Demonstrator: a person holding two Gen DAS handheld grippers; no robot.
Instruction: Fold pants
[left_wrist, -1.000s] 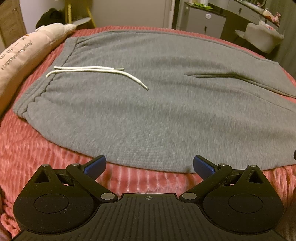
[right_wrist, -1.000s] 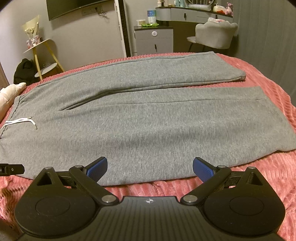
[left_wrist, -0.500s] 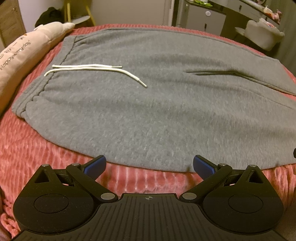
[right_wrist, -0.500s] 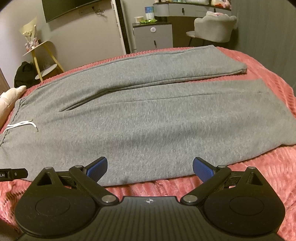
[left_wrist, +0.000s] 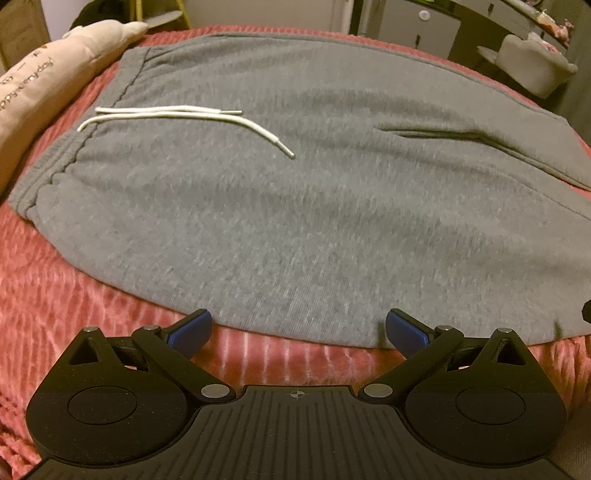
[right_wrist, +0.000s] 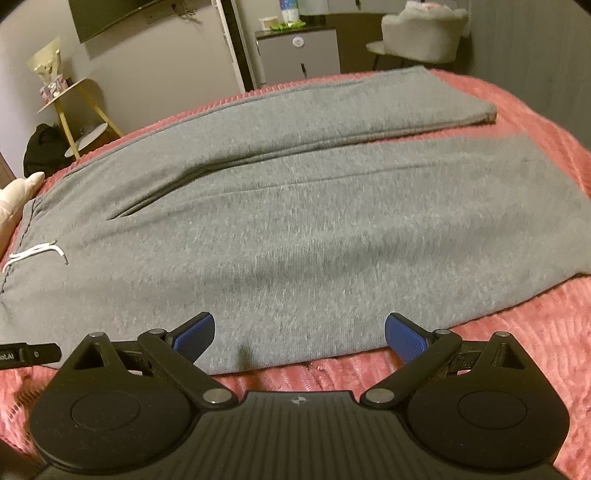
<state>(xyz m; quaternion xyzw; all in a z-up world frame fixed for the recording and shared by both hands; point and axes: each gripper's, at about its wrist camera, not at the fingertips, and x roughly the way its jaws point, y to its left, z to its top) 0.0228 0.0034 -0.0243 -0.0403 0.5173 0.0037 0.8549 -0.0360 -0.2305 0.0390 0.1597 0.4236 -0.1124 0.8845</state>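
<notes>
Grey sweatpants (left_wrist: 314, 206) lie flat on a pink ribbed bedspread (left_wrist: 66, 295), waistband to the left, with a white drawstring (left_wrist: 177, 114) on top. In the right wrist view the pants (right_wrist: 295, 240) show both legs stretching right, the far leg ending at a cuff (right_wrist: 484, 112). My left gripper (left_wrist: 298, 328) is open and empty, right at the near edge of the pants by the hip. My right gripper (right_wrist: 299, 334) is open and empty over the near edge of the near leg.
A cream pillow (left_wrist: 44, 77) lies left of the waistband. Beyond the bed stand a grey cabinet (right_wrist: 295, 55), a padded chair (right_wrist: 421, 33) and a yellow side table (right_wrist: 74, 107). The left gripper's tip (right_wrist: 29, 356) shows at the left edge of the right wrist view.
Both grippers have moved forward and lower toward the near edge of the pants. Their jaws stay open. The pants have not moved.
</notes>
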